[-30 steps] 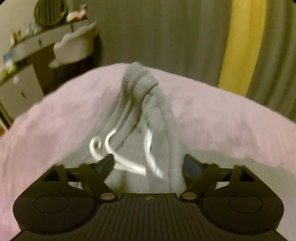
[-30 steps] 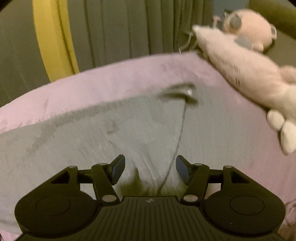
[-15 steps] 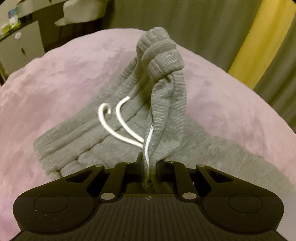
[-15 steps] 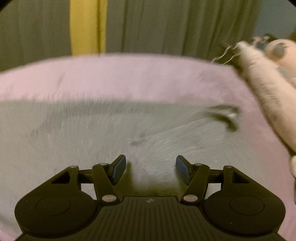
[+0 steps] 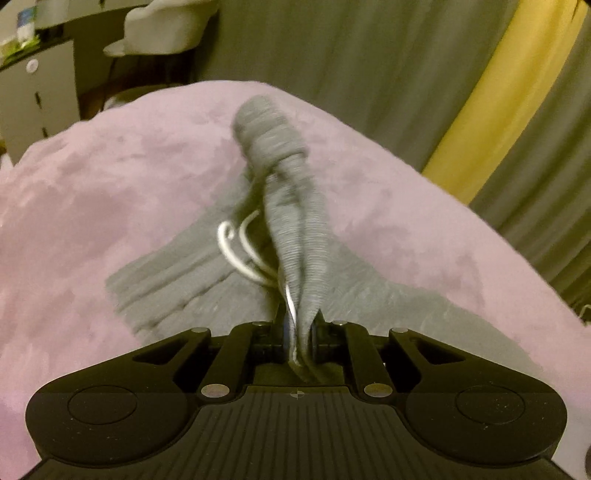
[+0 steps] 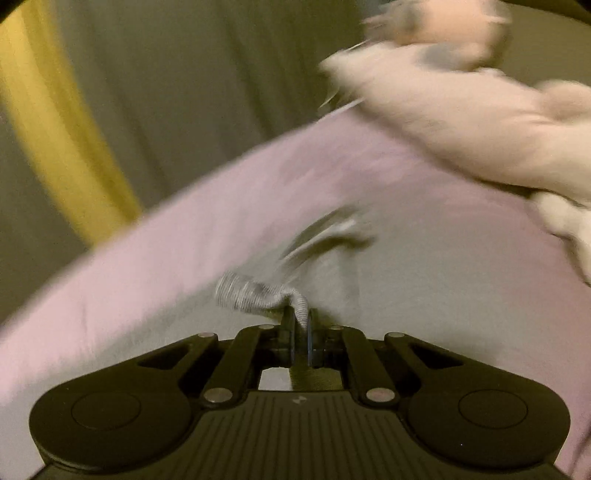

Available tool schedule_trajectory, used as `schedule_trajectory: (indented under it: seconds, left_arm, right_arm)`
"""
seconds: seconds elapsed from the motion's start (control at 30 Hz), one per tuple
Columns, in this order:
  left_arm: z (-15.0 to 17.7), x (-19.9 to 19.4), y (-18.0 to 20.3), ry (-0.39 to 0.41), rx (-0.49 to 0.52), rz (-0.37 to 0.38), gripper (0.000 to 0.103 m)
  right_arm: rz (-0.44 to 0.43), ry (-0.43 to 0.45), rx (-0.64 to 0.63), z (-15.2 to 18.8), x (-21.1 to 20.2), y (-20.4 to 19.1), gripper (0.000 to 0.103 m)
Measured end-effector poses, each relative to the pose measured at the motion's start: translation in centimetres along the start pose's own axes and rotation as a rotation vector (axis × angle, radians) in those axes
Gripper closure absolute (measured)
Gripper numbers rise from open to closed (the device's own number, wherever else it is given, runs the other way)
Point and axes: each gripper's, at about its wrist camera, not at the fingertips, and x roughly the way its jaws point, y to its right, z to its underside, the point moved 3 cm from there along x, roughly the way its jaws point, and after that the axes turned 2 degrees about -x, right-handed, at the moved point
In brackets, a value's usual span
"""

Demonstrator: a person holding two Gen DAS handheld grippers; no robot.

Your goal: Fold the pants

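Observation:
Grey sweatpants point(image 5: 173, 273) lie on a pink blanket point(image 5: 92, 192). In the left wrist view my left gripper point(image 5: 298, 332) is shut on the ribbed waistband point(image 5: 295, 221), which is pulled up into a bunched ridge; a white drawstring point(image 5: 236, 251) loops beside it. In the right wrist view my right gripper point(image 6: 301, 332) is shut on a ribbed cuff point(image 6: 255, 293) of the pants, lifted a little off the grey leg fabric point(image 6: 332, 280). The view is motion-blurred.
The pink blanket point(image 6: 147, 288) covers the bed. A pale plush toy point(image 6: 461, 110) lies at the right. Grey and yellow curtains point(image 5: 498, 110) hang behind. A cabinet point(image 5: 37, 92) and a white chair point(image 5: 162, 26) stand at the far left.
Both grippers closed: the left on the waistband half a second ago, the right on the cuff just now. The left has lifted the waistband slightly. The right view swung left.

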Motion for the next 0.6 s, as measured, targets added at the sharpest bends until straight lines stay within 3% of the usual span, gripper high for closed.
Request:
schedule_trajectory:
  seconds: [0.07,0.17,0.3,0.37,0.43,0.53,0.6]
  left_arm:
    - [1.2,-0.1,-1.6,-0.022,-0.022,-0.006,0.090]
    - [3.3,1.9,-4.5,-0.103,-0.069,-0.078,0.083]
    - [3.4,1.3,-5.5,-0.101,-0.131,-0.042,0.074]
    - [2.8,-0.4,-4.9,-0.032,-0.087,-0.126,0.052]
    - [2.6,-2.6,-4.0,0.073,-0.027,-0.212,0.024]
    - [2.3,-5.4,-2.3,0.211,0.015,-0.266,0.015]
    - [2.2,-6.2,-0.5,0.248,0.034,-0.249,0.007]
  right_arm:
    - [0.023,0.025,0.076,-0.1,-1.8,3.4,0.098]
    - [0.078,-0.029,0.131,1.7,-1.4,7.2,0.098]
    - [0.166,-0.092,0.128,4.1,0.7,8.9,0.096]
    - [0.225,-0.122,0.111,4.7,1.5,9.3,0.090]
    - [0.206,-0.126,0.123,4.7,1.4,9.4,0.079]
    - [0.182,-0.105,0.156,4.1,1.4,9.7,0.057]
    - [0.181,-0.096,0.169,4.1,1.3,9.8,0.052]
